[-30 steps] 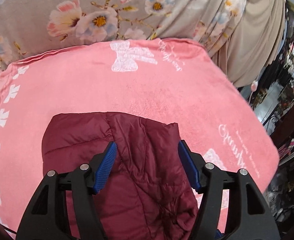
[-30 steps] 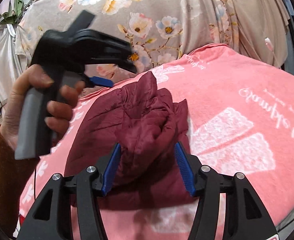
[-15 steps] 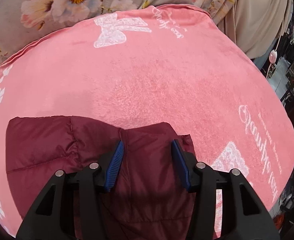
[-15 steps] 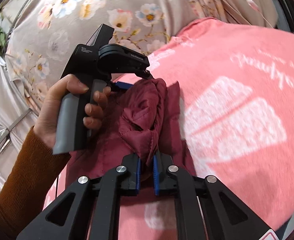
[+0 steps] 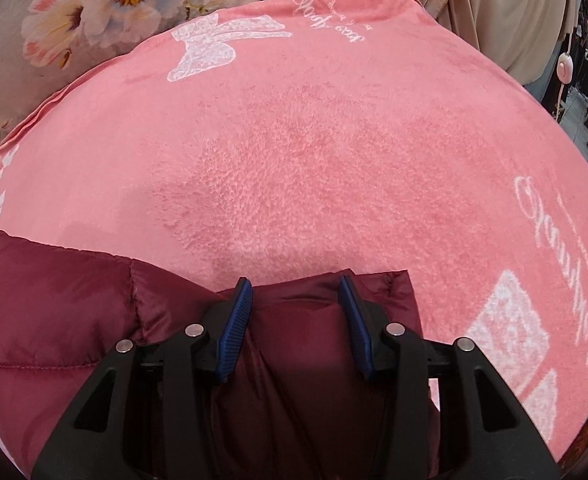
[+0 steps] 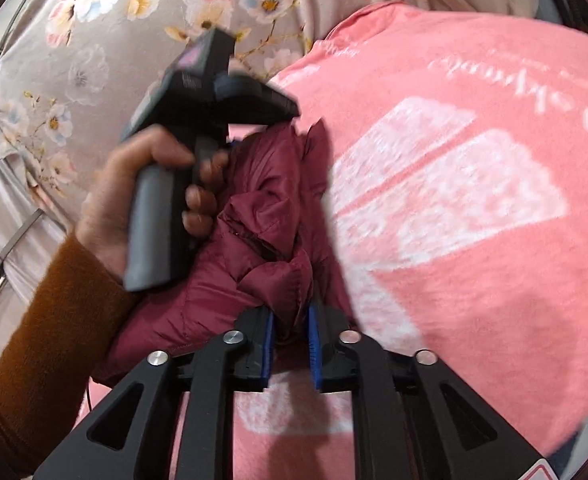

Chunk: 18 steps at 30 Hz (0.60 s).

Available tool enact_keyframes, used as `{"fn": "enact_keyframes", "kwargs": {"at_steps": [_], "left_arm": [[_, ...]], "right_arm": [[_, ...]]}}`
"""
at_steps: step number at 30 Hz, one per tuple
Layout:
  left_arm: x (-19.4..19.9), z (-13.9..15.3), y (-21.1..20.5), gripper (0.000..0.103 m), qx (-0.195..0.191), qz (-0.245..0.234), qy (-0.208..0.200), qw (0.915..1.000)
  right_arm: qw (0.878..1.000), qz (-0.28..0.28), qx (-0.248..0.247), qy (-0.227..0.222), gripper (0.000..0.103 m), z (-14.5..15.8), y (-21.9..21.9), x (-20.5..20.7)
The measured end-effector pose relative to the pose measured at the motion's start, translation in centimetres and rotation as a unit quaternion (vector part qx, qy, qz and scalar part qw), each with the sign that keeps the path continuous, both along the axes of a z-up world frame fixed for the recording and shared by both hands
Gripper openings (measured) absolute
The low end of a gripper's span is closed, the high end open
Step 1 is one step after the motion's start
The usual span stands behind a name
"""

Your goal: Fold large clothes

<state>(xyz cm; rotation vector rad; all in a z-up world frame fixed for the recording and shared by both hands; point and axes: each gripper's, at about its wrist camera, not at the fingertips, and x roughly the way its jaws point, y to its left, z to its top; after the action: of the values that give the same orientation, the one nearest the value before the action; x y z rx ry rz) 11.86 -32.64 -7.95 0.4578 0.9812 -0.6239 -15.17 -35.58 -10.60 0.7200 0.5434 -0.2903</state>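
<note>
We see the maroon jacket (image 5: 53,312) bunched at the near left of the pink blanket (image 5: 334,160), with bare blanket beyond. Only the right view shows the hand (image 6: 133,200). The left gripper (image 5: 294,292) has been closing, fabric between its jaws; the right gripper (image 6: 289,320) pinches a fold, just loosening.

Glossy quilted maroon jacket (image 5: 53,312) on fuzzy pink blanket (image 5: 314,168).

Soft, even light fills both views, with only a faint shadow on the pink blanket (image 5: 334,160) just ahead of the left gripper (image 5: 294,322). Fisheye bulge curves everything toward dark, vignetted corners. The right wrist view is motion-smeared, especially the hand (image 6: 133,200) beyond the right gripper (image 6: 291,344).
</note>
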Motion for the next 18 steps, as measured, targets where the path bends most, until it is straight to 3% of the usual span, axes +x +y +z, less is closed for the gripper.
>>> {"fn": "enact_keyframes", "kwargs": {"at_steps": [3,6,9,11,15,18], "left_arm": [[0.0,-0.1,0.1,0.044,0.001,-0.001,-0.004,1.0],[0.1,0.1,0.2,0.044,-0.004,0.001,0.001,1.0],[0.2,0.3,0.3,0.043,-0.007,0.007,0.008,0.9999],[0.5,0.6,0.4,0.043,-0.009,0.01,0.018,0.9998],[0.8,0.6,0.5,0.043,-0.012,0.011,0.028,0.9995],[0.5,0.4,0.3,0.043,-0.01,0.011,0.022,0.9997]], "right_arm": [[0.998,-0.013,-0.058,-0.024,0.025,3.2,0.5,-1.0],[0.996,0.006,-0.086,-0.021,0.027,4.2,0.5,0.5],[0.998,0.026,-0.059,-0.012,0.022,3.1,-0.3,2.2],[0.999,0.022,-0.047,-0.01,0.007,2.2,-0.8,2.4],[0.999,0.022,-0.017,0.02,0.004,-0.4,-1.7,2.7],[0.998,0.036,-0.035,0.048,0.004,-1.3,-1.1,3.4]]}}
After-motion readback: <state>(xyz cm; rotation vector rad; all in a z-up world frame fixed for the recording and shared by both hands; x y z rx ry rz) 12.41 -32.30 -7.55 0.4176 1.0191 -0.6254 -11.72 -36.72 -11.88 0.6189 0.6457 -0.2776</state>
